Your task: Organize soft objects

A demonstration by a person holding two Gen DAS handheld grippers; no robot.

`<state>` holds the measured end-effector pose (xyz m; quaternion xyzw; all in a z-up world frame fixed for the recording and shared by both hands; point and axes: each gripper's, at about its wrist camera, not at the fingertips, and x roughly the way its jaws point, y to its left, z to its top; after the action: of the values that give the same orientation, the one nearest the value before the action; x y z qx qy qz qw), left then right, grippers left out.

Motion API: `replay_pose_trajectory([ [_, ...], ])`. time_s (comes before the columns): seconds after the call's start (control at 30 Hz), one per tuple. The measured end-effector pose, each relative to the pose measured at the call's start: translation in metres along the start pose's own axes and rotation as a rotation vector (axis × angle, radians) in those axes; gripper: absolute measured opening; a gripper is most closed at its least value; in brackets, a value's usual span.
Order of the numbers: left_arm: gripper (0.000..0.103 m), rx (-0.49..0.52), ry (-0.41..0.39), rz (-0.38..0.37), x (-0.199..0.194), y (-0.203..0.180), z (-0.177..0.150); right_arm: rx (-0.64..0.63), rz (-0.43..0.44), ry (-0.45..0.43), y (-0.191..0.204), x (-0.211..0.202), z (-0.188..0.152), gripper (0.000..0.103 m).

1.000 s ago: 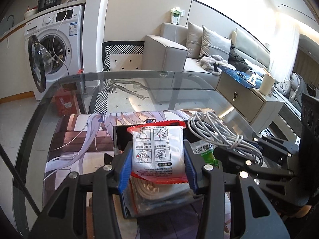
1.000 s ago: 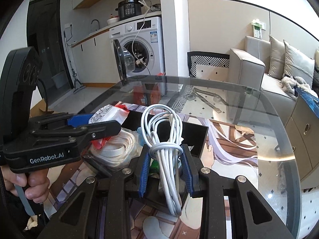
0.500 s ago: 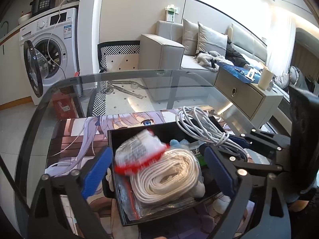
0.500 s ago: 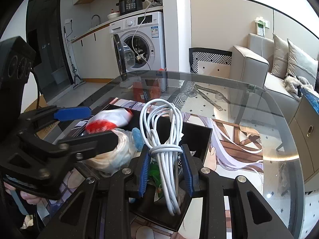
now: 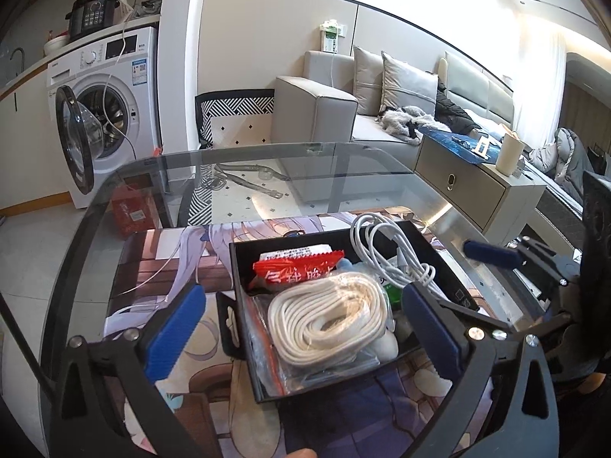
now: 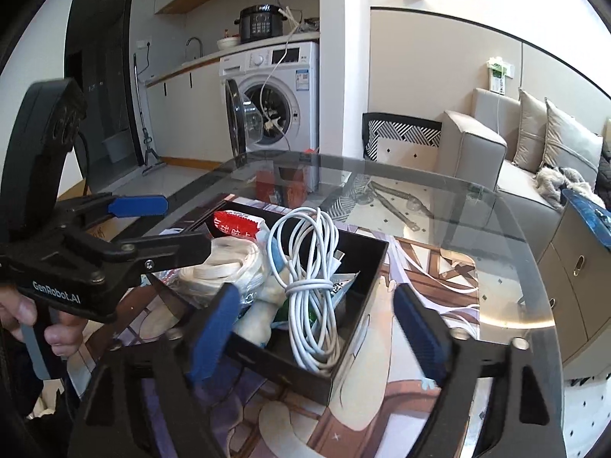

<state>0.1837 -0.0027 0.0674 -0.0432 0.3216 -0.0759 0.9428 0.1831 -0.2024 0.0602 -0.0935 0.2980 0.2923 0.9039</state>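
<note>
Grippers, left (image 5: 303, 322) and right (image 6: 319, 326), tilt down over black tray (image 5: 427, 236), jaws opening, gripping nothing

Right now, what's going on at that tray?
A person holds a gripper in each hand over the black tray on the glass table. Both grippers' jaws are opening with nothing gripped: the left gripper straddles the red-and-white packet and bagged white rope coil, the right gripper the white cable bundle. All three lie in the tray.
</note>
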Motion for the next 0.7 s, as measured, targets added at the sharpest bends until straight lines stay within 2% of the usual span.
replay_pose_trajectory([
  [0.13,0.103,0.017,-0.023,0.021,-0.009,0.000,-0.010,0.019,0.000,-0.022,-0.001,-0.009,-0.008,0.101],
  [0.27,0.103,0.026,-0.058,0.075,-0.016,0.001,-0.022,0.037,-0.002,-0.042,-0.001,-0.016,-0.015,0.102],
  [0.7,0.103,0.013,-0.129,0.138,-0.023,0.004,-0.046,0.030,0.010,-0.116,0.016,-0.034,-0.032,0.102],
])
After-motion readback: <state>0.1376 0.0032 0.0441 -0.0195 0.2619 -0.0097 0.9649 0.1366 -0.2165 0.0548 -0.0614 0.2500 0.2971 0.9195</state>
